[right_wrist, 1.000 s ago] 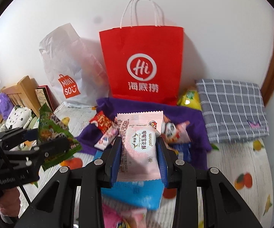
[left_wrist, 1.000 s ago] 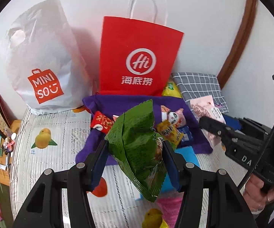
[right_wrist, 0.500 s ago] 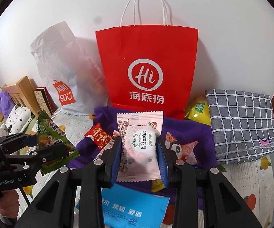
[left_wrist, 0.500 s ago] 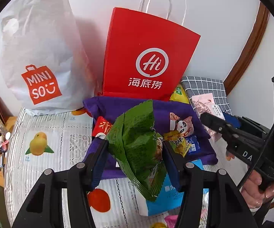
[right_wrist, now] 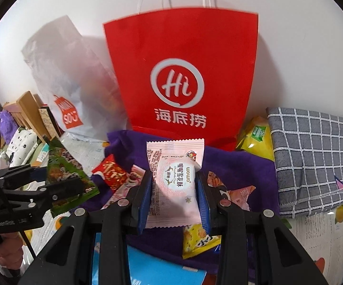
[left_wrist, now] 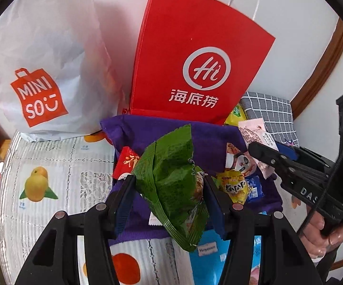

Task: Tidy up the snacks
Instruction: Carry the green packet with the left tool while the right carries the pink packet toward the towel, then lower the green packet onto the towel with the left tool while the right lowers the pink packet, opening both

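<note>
My left gripper (left_wrist: 169, 185) is shut on a crinkled green snack bag (left_wrist: 173, 178), held above a purple cloth (left_wrist: 209, 137) strewn with small snack packets. My right gripper (right_wrist: 175, 180) is shut on a pink-and-white snack packet (right_wrist: 175, 180) over the same purple cloth (right_wrist: 245, 166). A red paper bag (right_wrist: 183, 71) with white handles stands upright against the wall just behind the cloth. The right gripper (left_wrist: 266, 153) with its pink packet (left_wrist: 254, 133) shows at the right of the left wrist view. The left gripper (right_wrist: 59, 180) with the green bag (right_wrist: 64, 166) shows at the left of the right wrist view.
A white Miniso plastic bag (left_wrist: 40, 71) stands left of the red paper bag (left_wrist: 195, 59). A grey checked cushion (right_wrist: 314, 161) lies at the right, a yellow packet (right_wrist: 257, 140) beside it. A blue packet (left_wrist: 209, 256) lies on the fruit-print sheet (left_wrist: 52, 178). Shelves with clutter (right_wrist: 24, 123) stand far left.
Both grippers have moved forward and lower toward the red paper bag, which now looms larger. Each keeps its packet; the jaws have not changed.
</note>
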{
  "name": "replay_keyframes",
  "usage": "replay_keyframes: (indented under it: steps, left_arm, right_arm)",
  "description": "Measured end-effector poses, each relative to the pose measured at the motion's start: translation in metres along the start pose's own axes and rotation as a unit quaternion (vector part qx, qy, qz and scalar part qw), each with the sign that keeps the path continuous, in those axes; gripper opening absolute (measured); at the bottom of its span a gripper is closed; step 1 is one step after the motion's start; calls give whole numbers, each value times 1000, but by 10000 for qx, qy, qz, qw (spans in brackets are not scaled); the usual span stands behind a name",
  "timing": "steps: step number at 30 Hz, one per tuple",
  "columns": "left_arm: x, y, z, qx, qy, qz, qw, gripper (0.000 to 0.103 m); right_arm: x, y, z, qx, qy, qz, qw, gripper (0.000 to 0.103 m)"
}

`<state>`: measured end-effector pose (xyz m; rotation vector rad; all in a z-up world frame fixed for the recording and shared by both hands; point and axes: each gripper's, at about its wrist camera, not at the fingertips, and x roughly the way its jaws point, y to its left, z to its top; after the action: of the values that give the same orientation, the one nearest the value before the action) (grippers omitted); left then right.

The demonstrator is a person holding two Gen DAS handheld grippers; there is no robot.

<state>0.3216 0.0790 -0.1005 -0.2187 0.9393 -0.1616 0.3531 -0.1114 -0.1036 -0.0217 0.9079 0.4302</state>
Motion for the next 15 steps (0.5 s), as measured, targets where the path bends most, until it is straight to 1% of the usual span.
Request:
replay_keyframes:
  steps: [4,9,13,15]
  left_arm:
    - [14,-3,5,65,85,24,9999,55]
    - [32,-7,9,160,208,11,9997,55]
    - [48,-10,12,194,343,-19,9992,55]
    - [55,-14,13,261,387,-23,9989,55]
  right_arm:
    - [22,-12,3,131,217,68,9997,35]
    - [53,-22,-3,228,604,120,9978,36]
    - [67,-31,-7,349,793,82,9962,36]
    - [70,-33,-10,400,849,159,9955,37]
